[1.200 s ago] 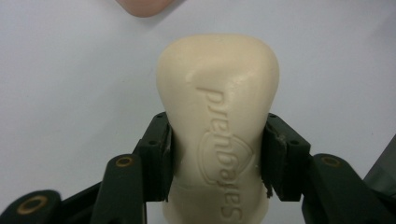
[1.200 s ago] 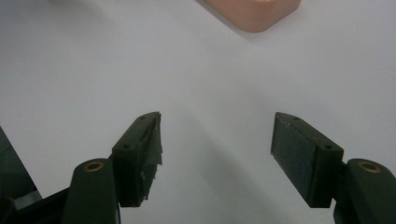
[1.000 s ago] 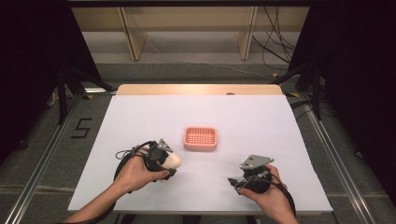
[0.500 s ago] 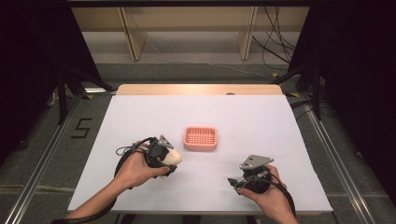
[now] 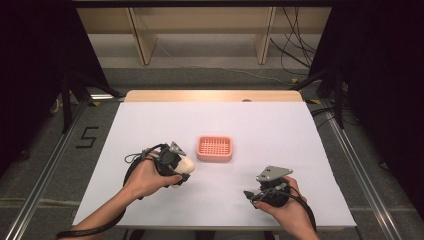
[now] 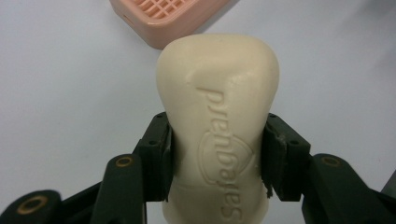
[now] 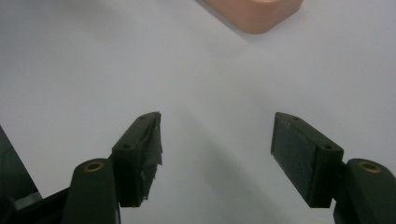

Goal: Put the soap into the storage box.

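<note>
**My bench and what sits on it**

My bench (image 5: 150, 130) wears a plain white sheet, with a strip of bare wood (image 5: 215, 96) showing along its far edge. Near the middle a pink slotted soap dish (image 5: 214, 148) lies flat on the sheet.

Pink soap dish (image 5: 215, 148) sole obstacle mid-table; white table (image 5: 280, 130) open all around.

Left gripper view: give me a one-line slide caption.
Left gripper jaws clamp a cream soap bar, aimed toward the pink slotted soap dish on the white table.
</note>
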The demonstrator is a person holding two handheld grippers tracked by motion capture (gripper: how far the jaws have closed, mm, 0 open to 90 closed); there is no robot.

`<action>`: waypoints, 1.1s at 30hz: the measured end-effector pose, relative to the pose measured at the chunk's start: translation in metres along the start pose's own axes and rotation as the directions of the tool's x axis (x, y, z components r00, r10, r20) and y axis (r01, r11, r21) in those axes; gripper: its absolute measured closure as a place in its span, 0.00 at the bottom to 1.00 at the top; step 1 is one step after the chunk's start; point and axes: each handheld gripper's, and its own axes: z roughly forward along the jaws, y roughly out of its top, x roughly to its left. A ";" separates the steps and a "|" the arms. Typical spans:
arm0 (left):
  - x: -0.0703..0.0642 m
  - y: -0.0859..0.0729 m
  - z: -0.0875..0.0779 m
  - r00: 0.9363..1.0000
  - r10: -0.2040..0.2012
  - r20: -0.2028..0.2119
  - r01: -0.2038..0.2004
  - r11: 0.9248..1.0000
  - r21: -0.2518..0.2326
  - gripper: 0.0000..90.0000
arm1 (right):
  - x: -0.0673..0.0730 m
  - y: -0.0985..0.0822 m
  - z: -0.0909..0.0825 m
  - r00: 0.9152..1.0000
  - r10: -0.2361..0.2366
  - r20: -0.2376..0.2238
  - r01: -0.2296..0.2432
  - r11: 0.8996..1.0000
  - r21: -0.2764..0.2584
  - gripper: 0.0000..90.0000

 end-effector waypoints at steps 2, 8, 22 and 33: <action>0.001 0.001 0.000 1.000 -0.007 0.000 0.007 1.000 -0.005 0.55 | 0.000 0.000 0.000 1.000 -0.002 0.002 0.002 1.000 -0.006 0.38; 0.002 0.004 0.000 1.000 0.001 -0.005 -0.001 1.000 -0.007 0.55 | 0.000 0.000 0.000 1.000 -0.004 0.001 0.004 1.000 -0.002 0.38; 0.006 0.013 0.000 0.999 0.030 -0.023 -0.030 1.000 0.003 0.55 | 0.000 0.000 -0.001 1.000 -0.005 0.001 0.005 1.000 -0.005 0.38; 0.008 0.017 0.003 0.998 0.061 -0.028 -0.060 0.998 0.012 0.55 | 0.000 0.000 -0.001 1.000 -0.009 0.006 0.009 1.000 -0.012 0.38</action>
